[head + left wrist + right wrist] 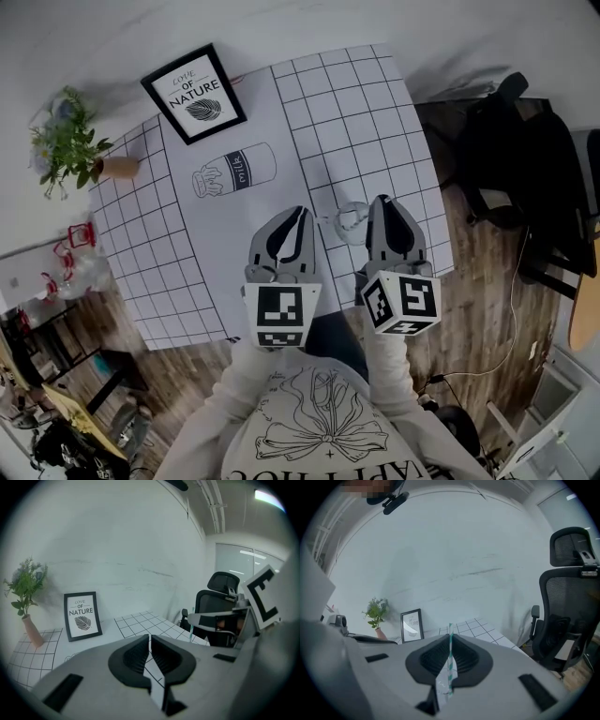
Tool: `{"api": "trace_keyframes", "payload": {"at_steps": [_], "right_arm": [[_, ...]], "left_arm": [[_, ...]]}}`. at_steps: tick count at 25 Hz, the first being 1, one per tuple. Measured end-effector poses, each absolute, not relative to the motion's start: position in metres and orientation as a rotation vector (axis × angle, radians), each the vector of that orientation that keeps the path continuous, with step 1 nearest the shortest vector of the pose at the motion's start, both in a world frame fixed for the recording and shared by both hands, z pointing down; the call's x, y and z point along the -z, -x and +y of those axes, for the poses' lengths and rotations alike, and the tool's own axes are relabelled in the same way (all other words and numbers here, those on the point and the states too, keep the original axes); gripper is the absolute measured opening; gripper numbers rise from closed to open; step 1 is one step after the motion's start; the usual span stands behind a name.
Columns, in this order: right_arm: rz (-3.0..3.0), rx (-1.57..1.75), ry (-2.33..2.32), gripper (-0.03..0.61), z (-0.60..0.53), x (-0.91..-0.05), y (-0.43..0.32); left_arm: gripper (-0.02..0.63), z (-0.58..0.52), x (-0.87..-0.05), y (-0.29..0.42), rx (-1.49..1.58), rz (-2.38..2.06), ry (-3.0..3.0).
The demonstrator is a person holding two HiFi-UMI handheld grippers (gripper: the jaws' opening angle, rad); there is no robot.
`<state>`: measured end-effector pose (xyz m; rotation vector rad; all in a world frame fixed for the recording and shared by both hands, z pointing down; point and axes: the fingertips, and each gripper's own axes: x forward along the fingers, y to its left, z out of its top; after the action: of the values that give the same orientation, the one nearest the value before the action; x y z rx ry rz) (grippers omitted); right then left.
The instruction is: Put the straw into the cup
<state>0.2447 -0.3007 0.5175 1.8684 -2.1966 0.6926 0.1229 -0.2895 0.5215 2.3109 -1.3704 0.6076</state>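
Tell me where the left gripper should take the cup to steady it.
Likely the left wall of the cup, coming from its left: it stands upright, mouth up, and the right gripper, shut on the striped straw, fills the other side.

White table (356, 122) with a black grid at both sides and a plain middle strip bearing a milk-bottle drawing (234, 170). A framed print (194, 94) stands at the far edge, a vase (117, 167) of greenery at the far left corner, and a clear cup (350, 222) near the front edge.
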Motion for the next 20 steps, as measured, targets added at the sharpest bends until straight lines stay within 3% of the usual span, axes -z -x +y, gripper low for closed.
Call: {"api": "trace_keyframes", "payload": {"at_steps": [20], "right_arm": [[-2.205, -0.650, -1.899, 0.031, -0.306, -0.514, -0.243]], "left_arm": [[0.015, -0.289, -0.513, -0.114, -0.573, -1.398, -2.311]]}}
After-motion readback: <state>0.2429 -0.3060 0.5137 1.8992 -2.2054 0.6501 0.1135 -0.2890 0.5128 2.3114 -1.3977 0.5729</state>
